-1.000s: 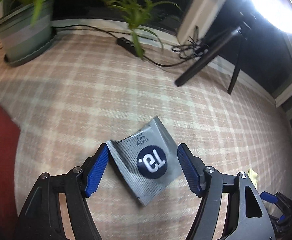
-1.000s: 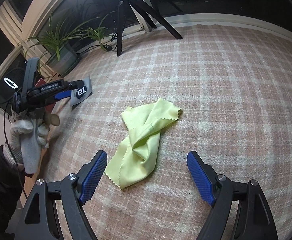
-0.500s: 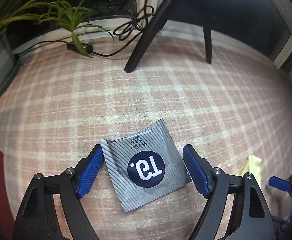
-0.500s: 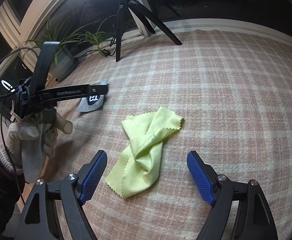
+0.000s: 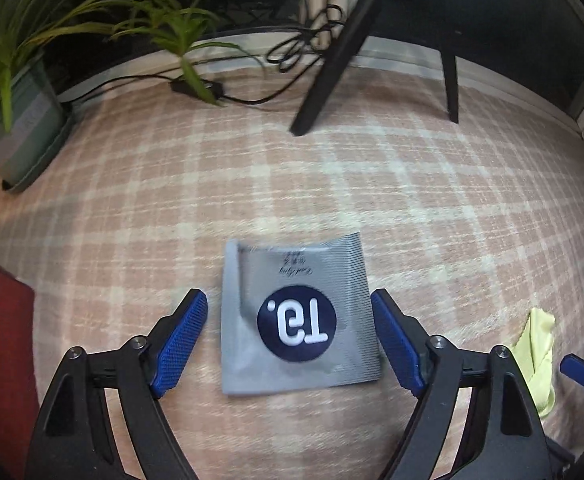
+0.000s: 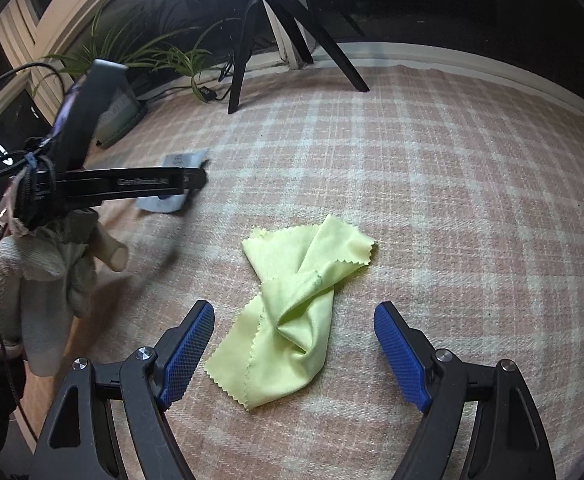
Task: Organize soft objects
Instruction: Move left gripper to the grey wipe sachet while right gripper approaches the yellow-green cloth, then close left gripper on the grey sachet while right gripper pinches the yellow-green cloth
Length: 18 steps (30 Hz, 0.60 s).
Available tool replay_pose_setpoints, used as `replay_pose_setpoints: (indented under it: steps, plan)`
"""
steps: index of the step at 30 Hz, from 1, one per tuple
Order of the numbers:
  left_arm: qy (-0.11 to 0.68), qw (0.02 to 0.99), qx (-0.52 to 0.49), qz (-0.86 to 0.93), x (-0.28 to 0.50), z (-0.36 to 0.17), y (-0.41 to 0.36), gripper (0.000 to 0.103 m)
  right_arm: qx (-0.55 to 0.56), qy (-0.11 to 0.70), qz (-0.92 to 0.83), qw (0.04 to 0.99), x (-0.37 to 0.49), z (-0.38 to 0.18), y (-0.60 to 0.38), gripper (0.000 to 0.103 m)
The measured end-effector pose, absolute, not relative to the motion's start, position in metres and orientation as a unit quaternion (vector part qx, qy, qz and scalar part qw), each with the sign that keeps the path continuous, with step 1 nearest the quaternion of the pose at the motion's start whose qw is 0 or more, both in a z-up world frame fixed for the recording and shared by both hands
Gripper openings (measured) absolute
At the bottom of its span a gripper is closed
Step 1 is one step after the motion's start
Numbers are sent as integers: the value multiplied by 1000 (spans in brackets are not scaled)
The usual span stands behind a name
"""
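Plaid carpet (image 5: 372, 184) carries a grey sachet (image 5: 298, 318) between the spread left gripper (image 5: 290, 340). Right of the sachet, the right gripper (image 6: 294, 354) gapes around a yellow cloth (image 6: 292, 312).

Pink-and-cream plaid woven cloth (image 6: 452, 200) over the surface, flat grey foil sachet (image 5: 296, 316) with a navy circle and white lettering, crumpled pale yellow-green cloth with zigzag edges (image 6: 296, 312), black left claw (image 5: 288, 344) with blue pads
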<state>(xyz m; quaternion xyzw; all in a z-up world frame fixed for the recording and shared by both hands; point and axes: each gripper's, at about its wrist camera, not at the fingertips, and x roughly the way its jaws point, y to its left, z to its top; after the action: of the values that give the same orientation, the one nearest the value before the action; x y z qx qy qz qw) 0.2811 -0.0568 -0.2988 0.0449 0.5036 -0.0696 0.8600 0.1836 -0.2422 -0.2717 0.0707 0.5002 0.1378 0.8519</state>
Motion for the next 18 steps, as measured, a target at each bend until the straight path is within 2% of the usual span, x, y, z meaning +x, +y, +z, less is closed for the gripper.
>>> replay_pose_setpoints:
  steps: [3, 11, 13, 15, 16, 18]
  plan:
    - [498, 864, 43, -70, 278, -299, -48, 75, 54, 500, 136, 853, 185, -274, -235, 79]
    - [487, 870, 31, -70, 287, -299, -43, 75, -12, 498, 120, 858, 188, -284, -218, 79]
    - [483, 872, 33, -68, 289, -300, -45, 75, -20, 494, 118, 861, 189, -284, -218, 76]
    - [478, 875, 36, -68, 285, -299, -49, 75, -34, 486, 112, 866, 190, -285, -219, 64]
    - [475, 876, 39, -69, 282, -299, -50, 75, -39, 483, 112, 867, 190, -284, -219, 61]
    - [468, 880, 44, -74, 278, -299, -49, 75, -41, 479, 116, 869, 190, -283, -221, 47]
